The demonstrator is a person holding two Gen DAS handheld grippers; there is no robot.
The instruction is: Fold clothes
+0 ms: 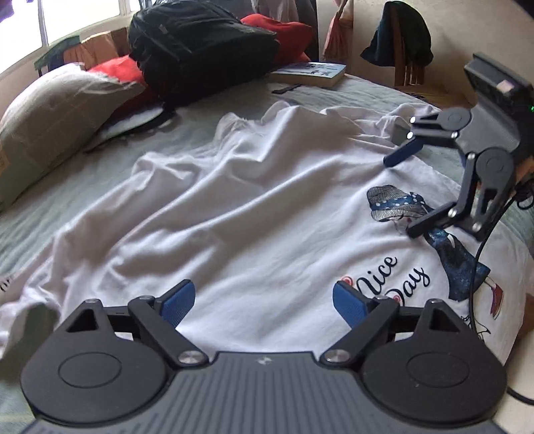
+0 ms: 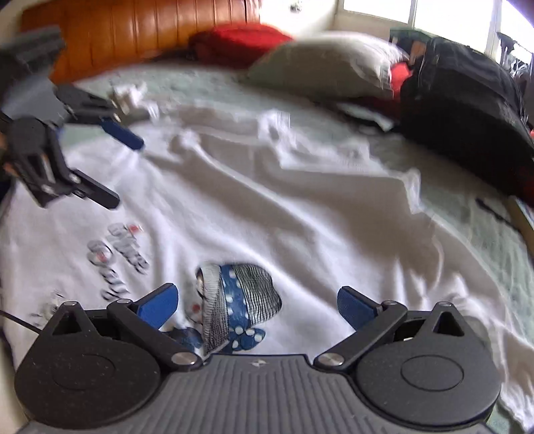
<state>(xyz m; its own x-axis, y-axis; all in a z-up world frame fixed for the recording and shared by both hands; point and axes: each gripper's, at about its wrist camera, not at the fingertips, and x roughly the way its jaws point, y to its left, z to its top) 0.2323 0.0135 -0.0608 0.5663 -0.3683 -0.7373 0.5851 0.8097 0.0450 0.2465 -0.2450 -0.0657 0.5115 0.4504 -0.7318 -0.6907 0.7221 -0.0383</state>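
A white T-shirt (image 1: 240, 213) lies spread and wrinkled over the bed, print side up, with a blue hat figure (image 1: 397, 200) and "Nice Day" lettering (image 1: 390, 277). My left gripper (image 1: 265, 302) hovers open just above the shirt near the lettering, nothing between its blue pads. My right gripper (image 2: 258, 305) is open too, low over the printed hat (image 2: 240, 300) on the same shirt (image 2: 283, 207). Each gripper shows in the other's view: the right one (image 1: 398, 197) at the right edge, the left one (image 2: 128, 172) at the left edge, both with fingers spread.
A black backpack (image 1: 200, 46) and red cushions (image 1: 287, 33) sit at the far side of the green bedsheet (image 1: 50, 207). A grey pillow (image 1: 50, 117) lies at the left, a book (image 1: 308, 73) beyond the shirt. An orange headboard (image 2: 133, 30) backs the bed.
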